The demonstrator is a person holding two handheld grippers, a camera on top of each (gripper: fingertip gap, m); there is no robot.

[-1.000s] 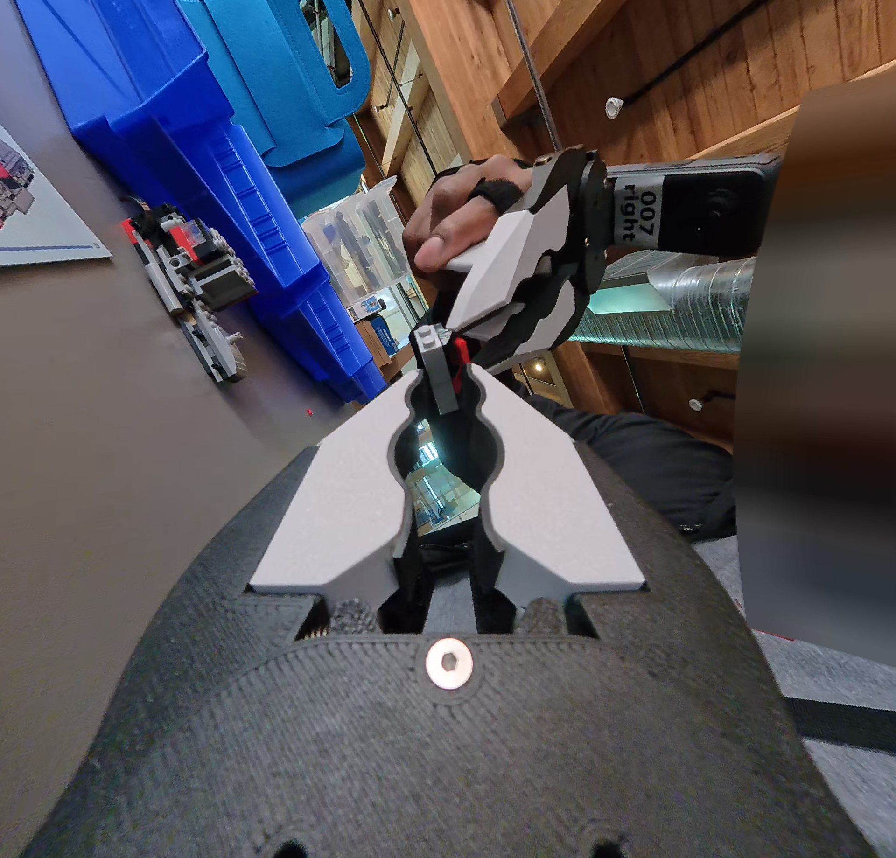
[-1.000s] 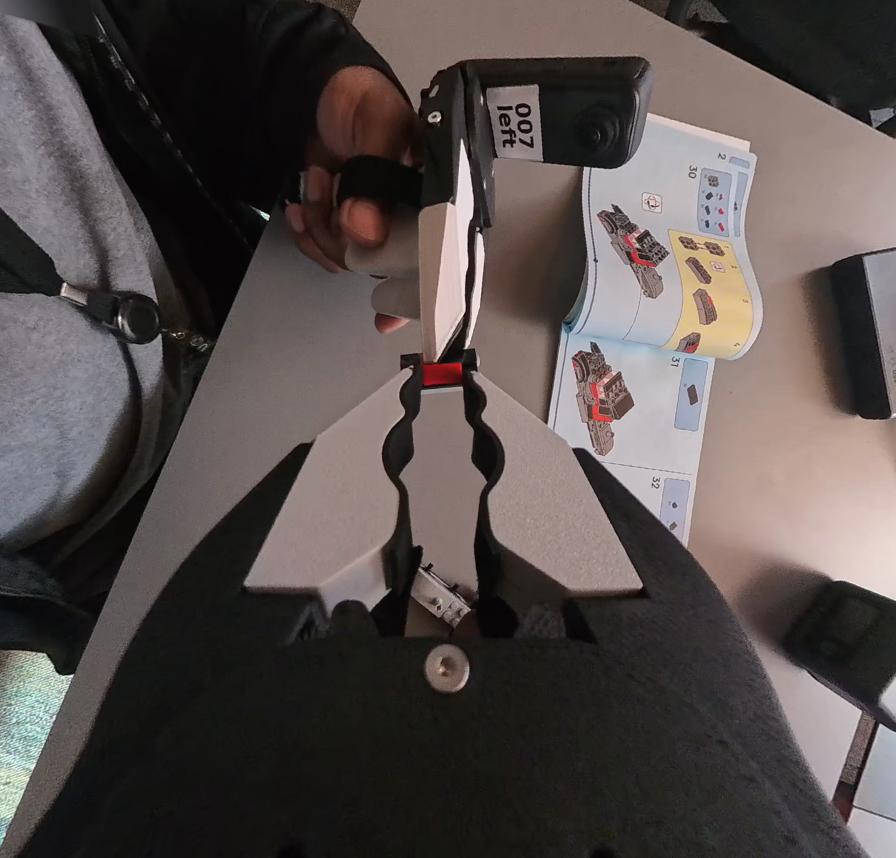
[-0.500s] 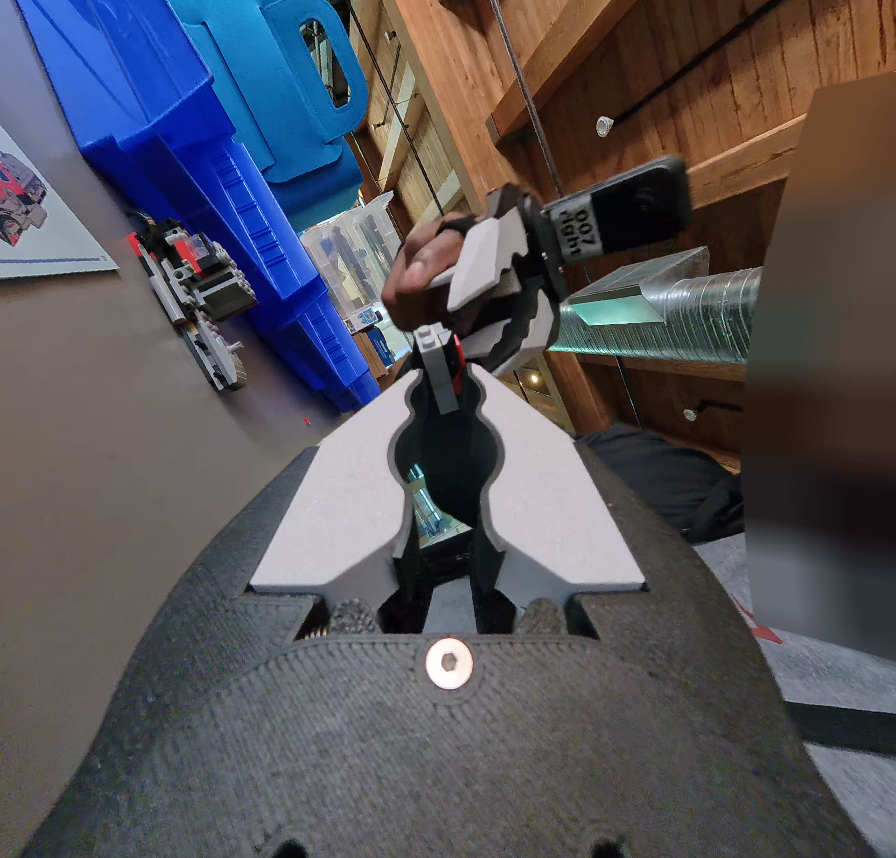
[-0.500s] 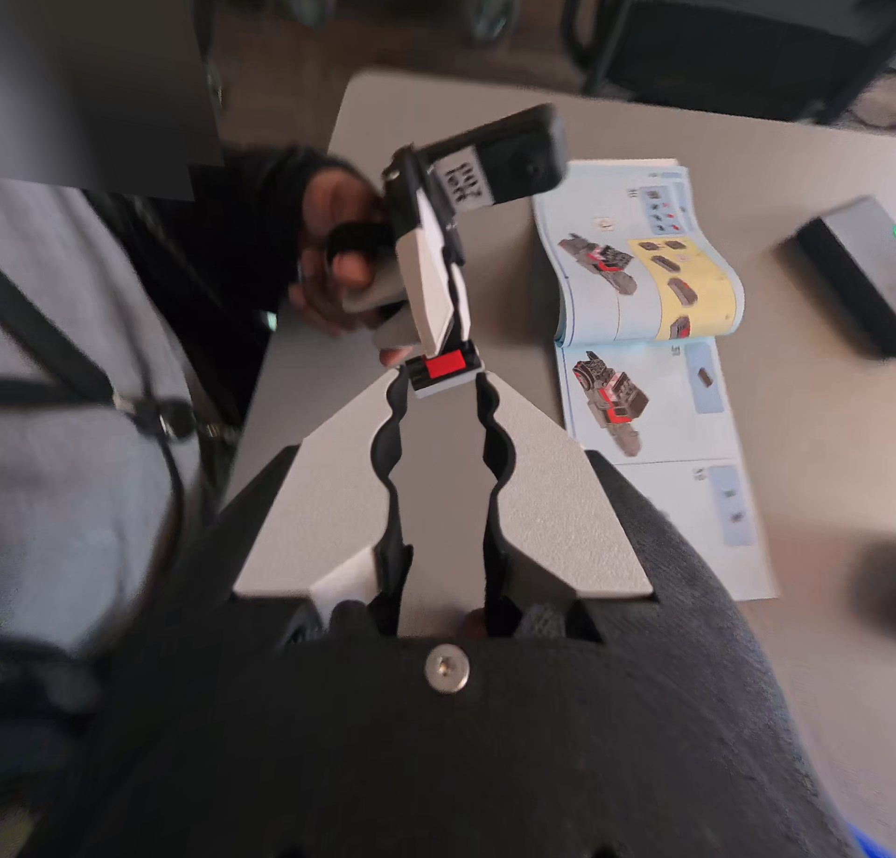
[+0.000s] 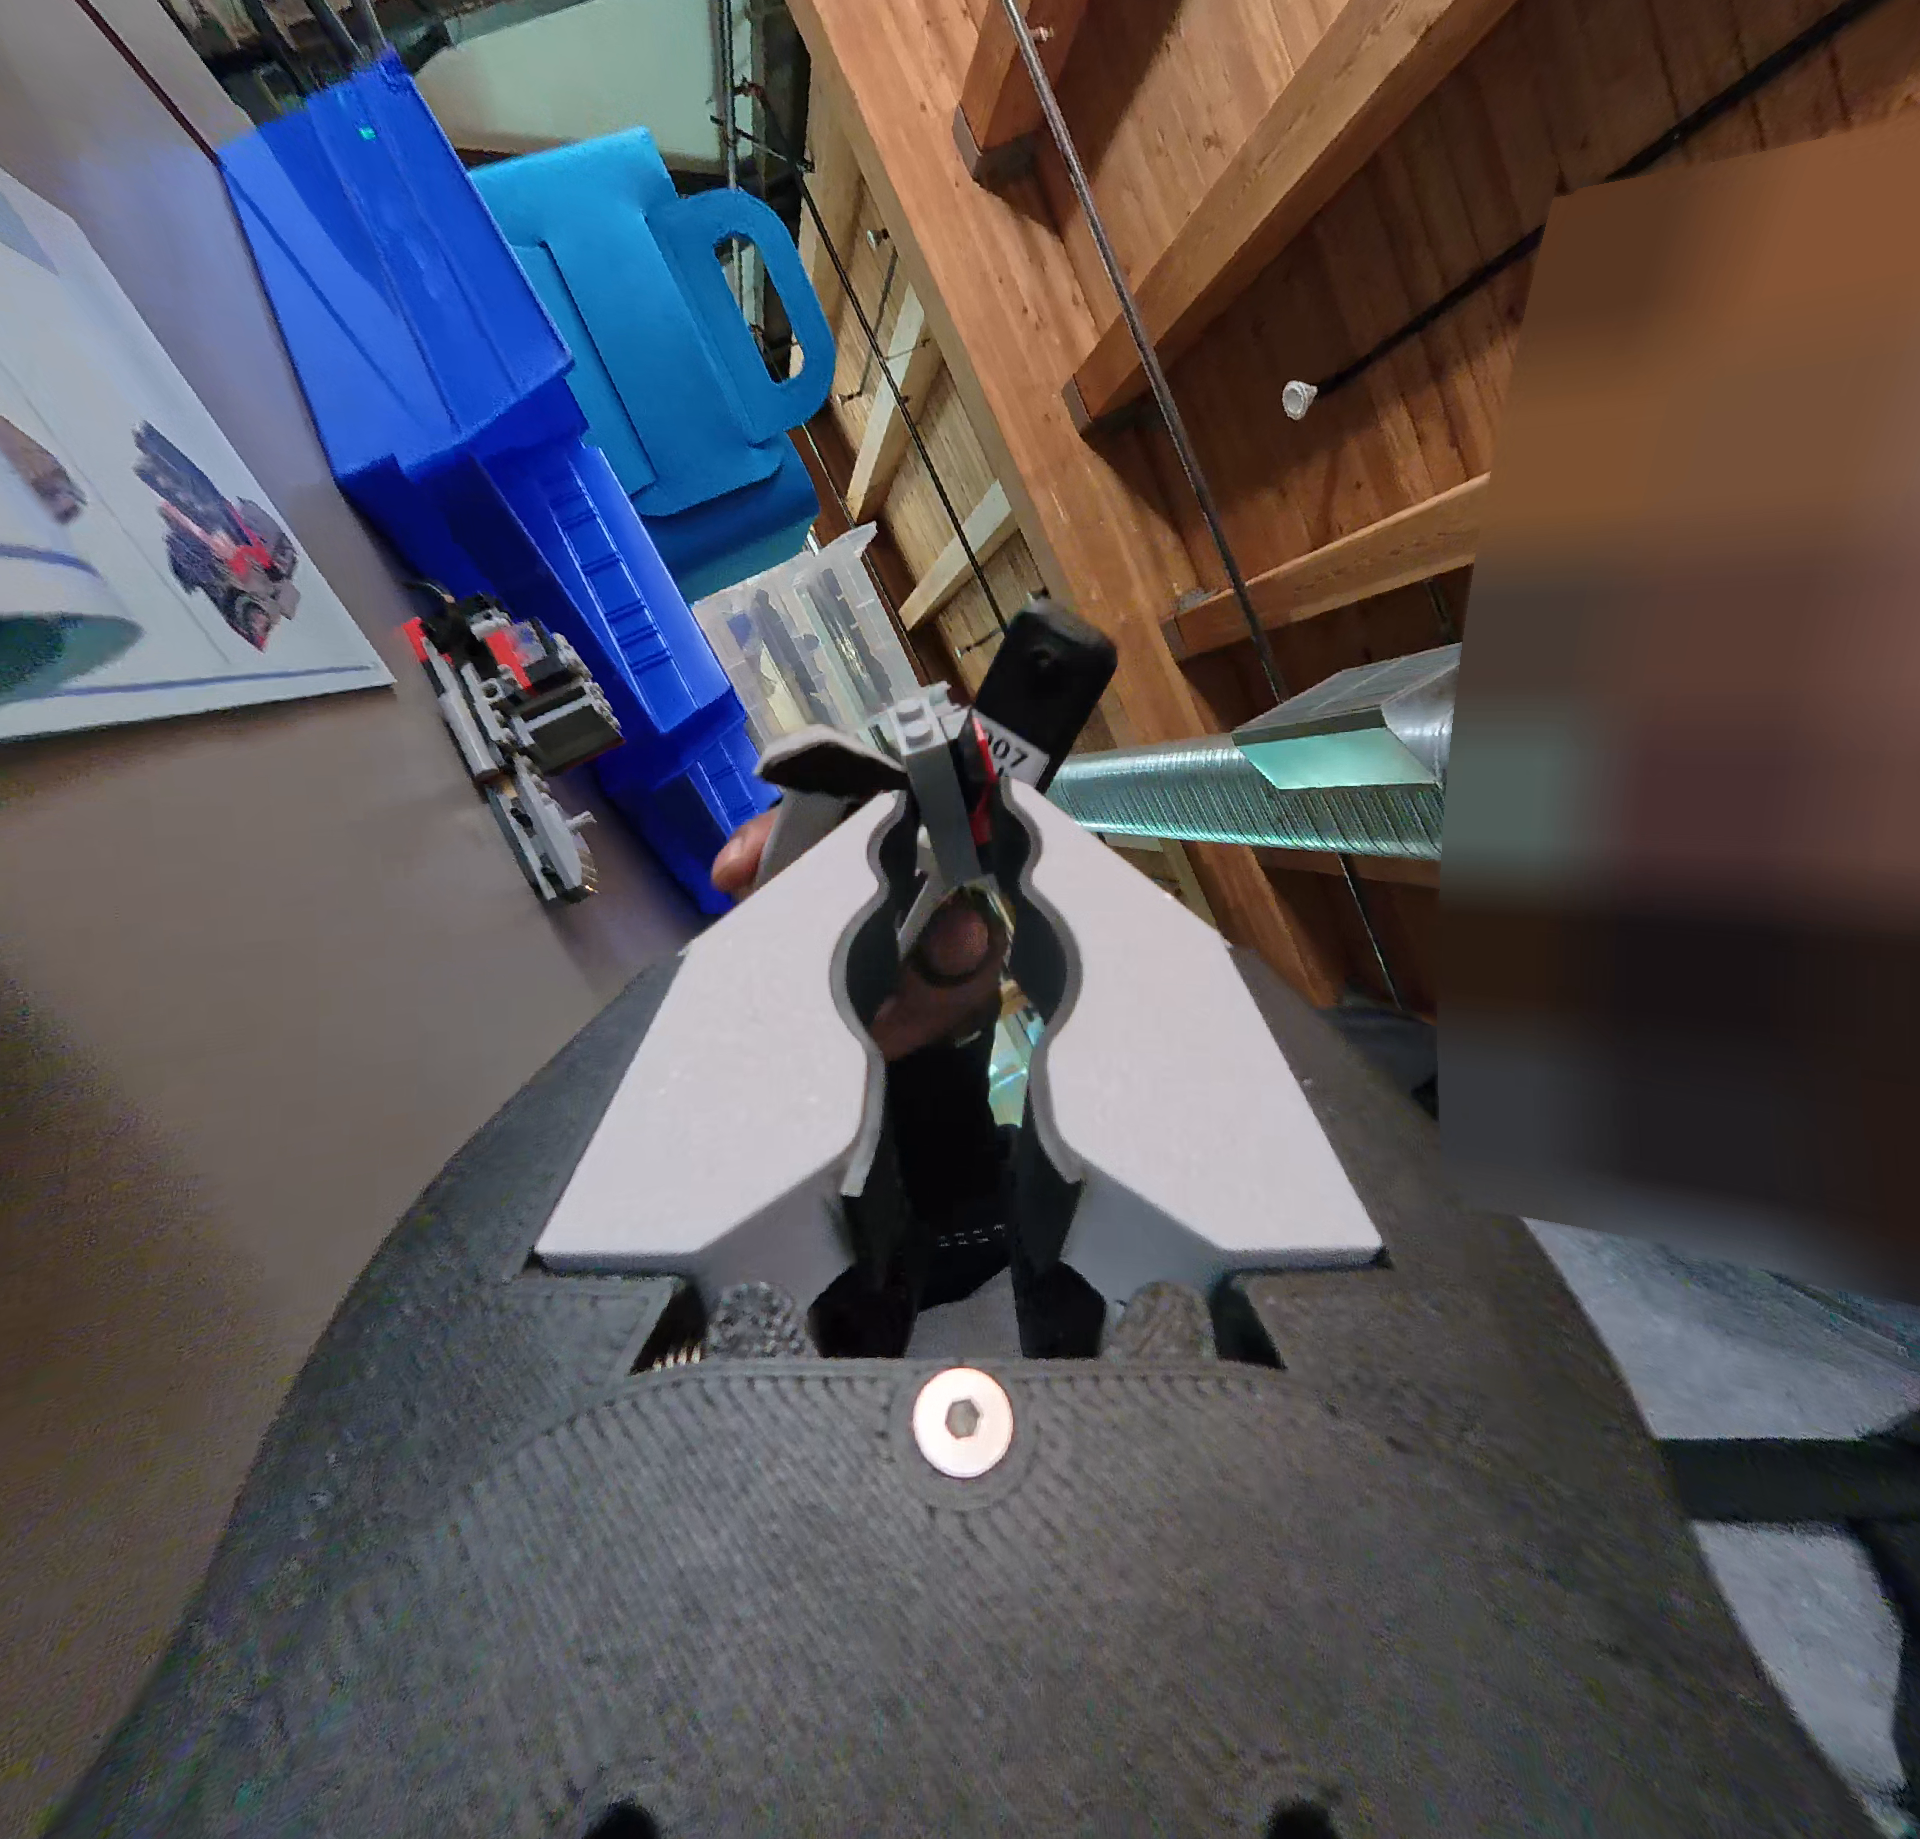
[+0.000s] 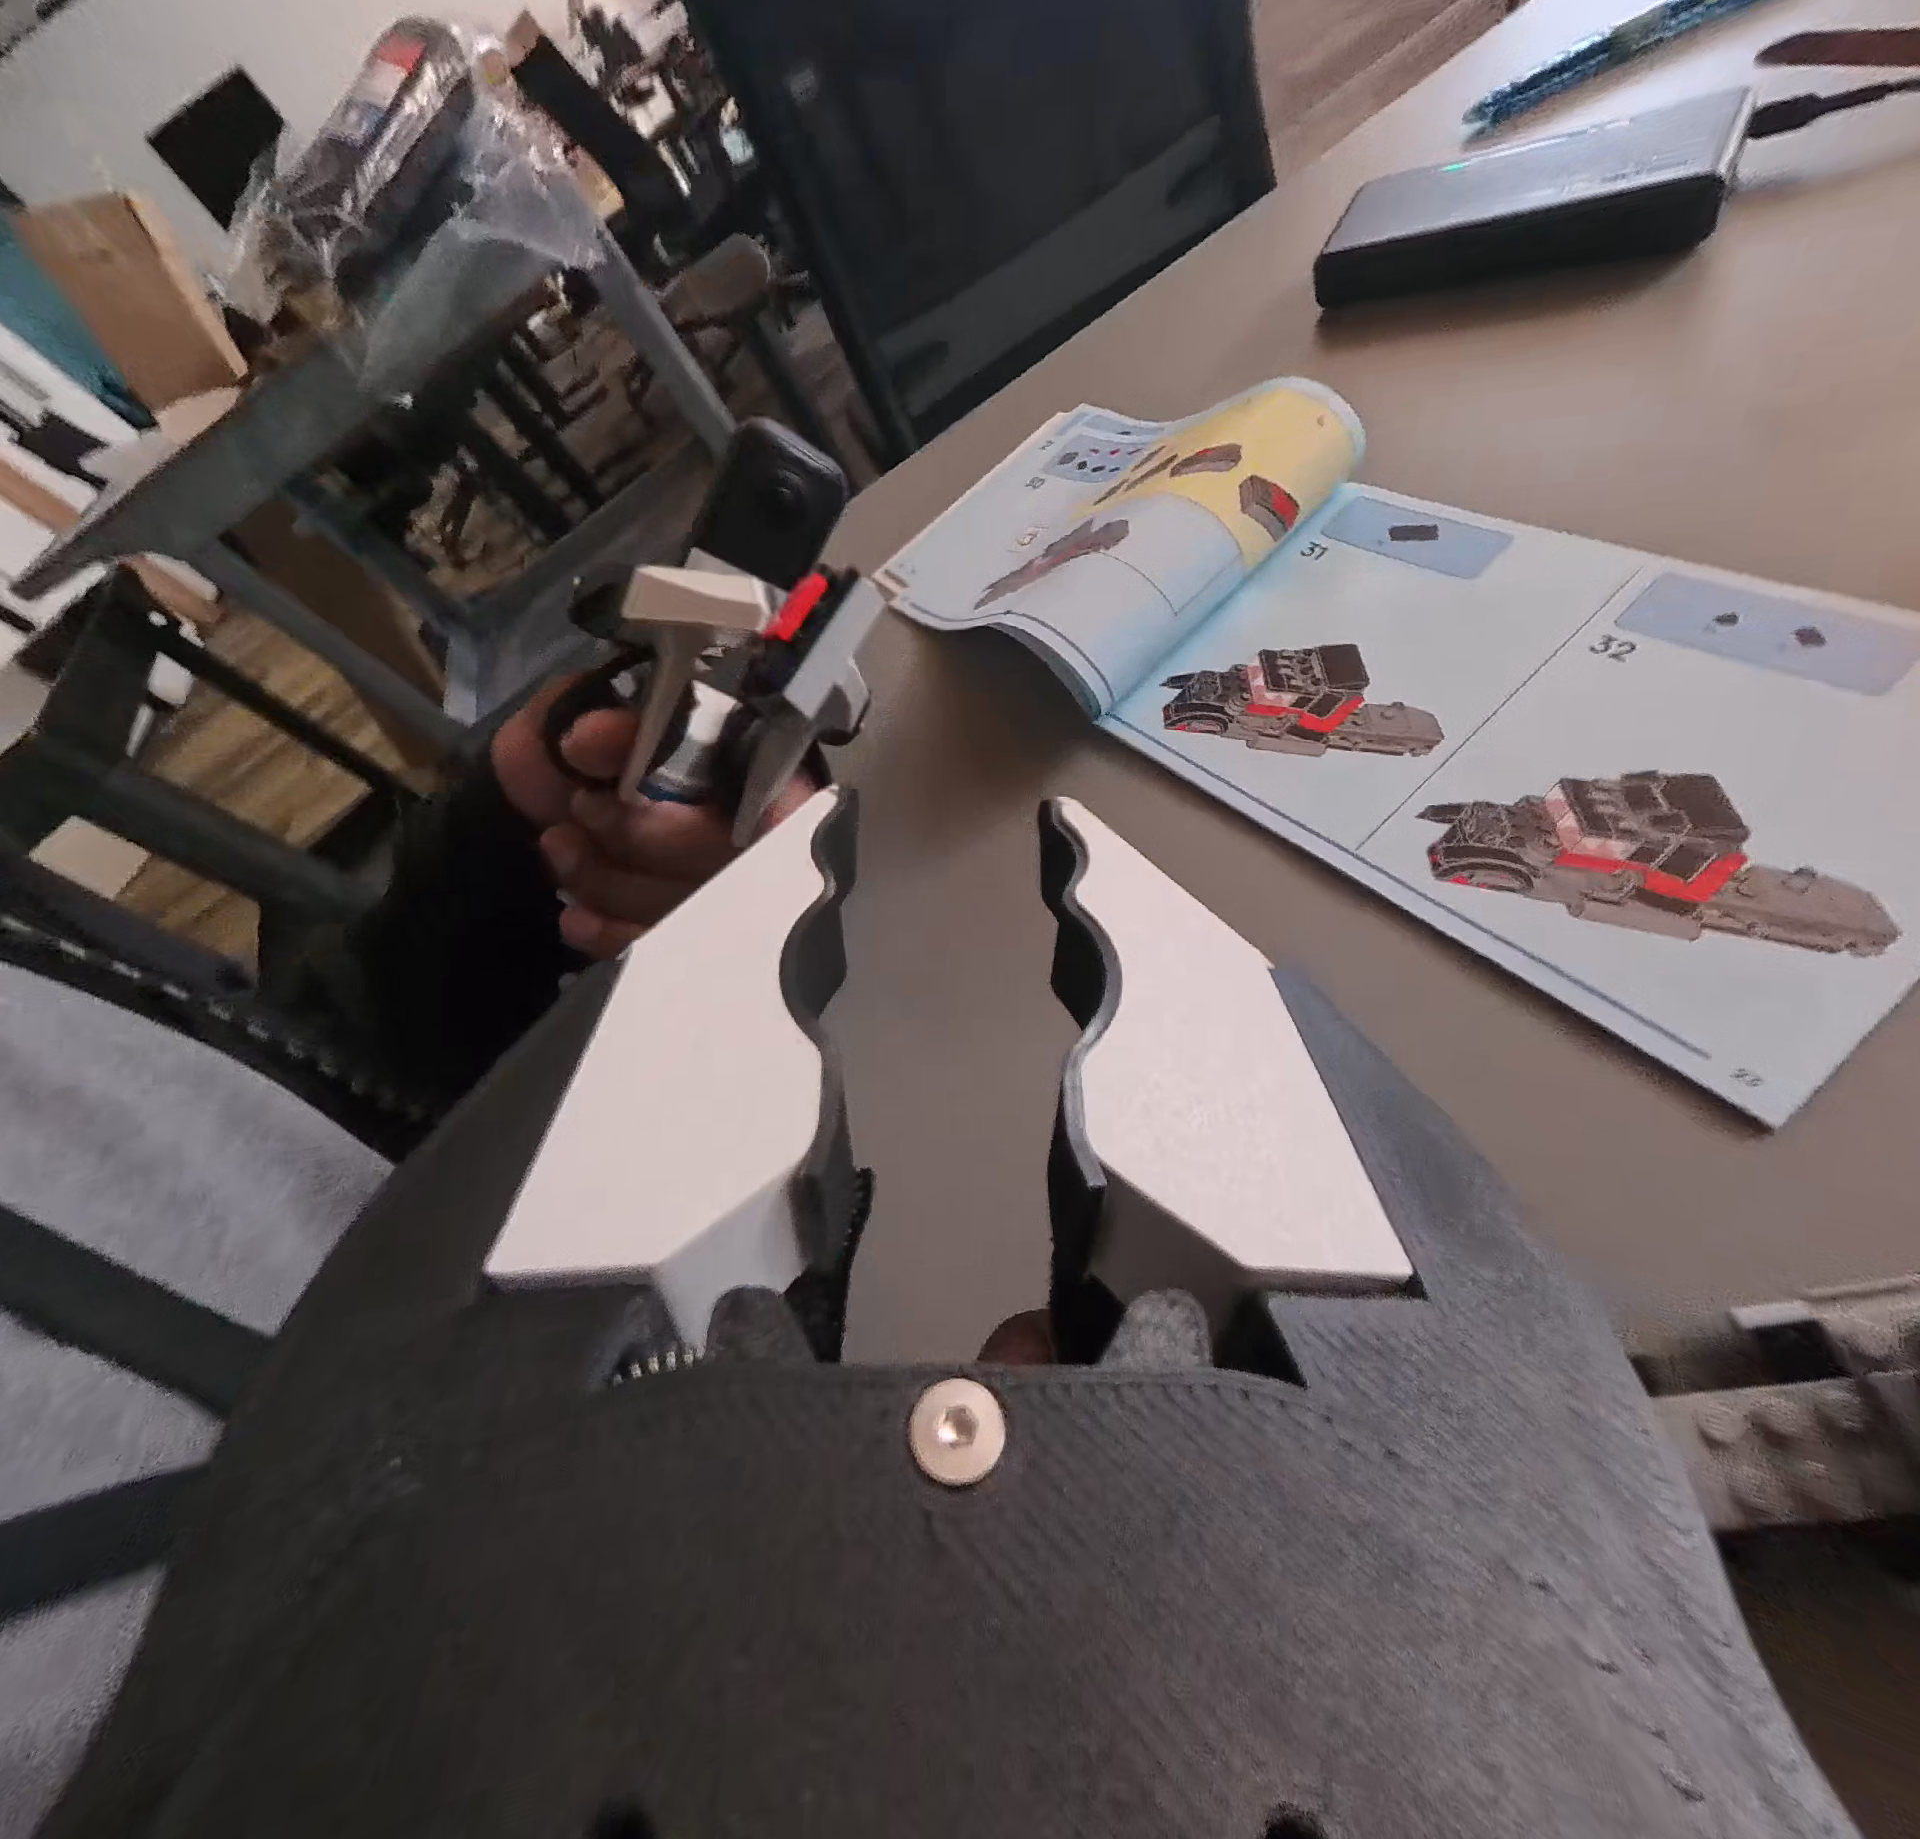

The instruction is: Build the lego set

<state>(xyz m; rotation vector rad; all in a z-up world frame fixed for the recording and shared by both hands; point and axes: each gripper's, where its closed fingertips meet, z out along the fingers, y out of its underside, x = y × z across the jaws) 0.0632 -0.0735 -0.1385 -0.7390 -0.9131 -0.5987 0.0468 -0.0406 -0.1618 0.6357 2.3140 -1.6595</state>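
the left gripper [image 5: 951,813] is clamped on a small grey and red lego piece [image 5: 940,787], held up off the table [image 6: 1558,355]. the right gripper [image 6: 945,823] gapes wide, holding nothing. farther off, an instruction booklet [image 6: 1455,709] lies open, and a half-built lego model [image 5: 520,719] sits beside blue bins [image 5: 468,439].

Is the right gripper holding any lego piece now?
No, the right gripper is open and empty; the left gripper holds the small lego assembly.

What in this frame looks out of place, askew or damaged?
Nothing looks damaged or spilled. The open instruction booklet has one page curled up. The left gripper pinches a small grey-and-red brick sub-assembly; the right gripper is open and empty. The partly built grey, black and red model lies against the blue plastic bin.
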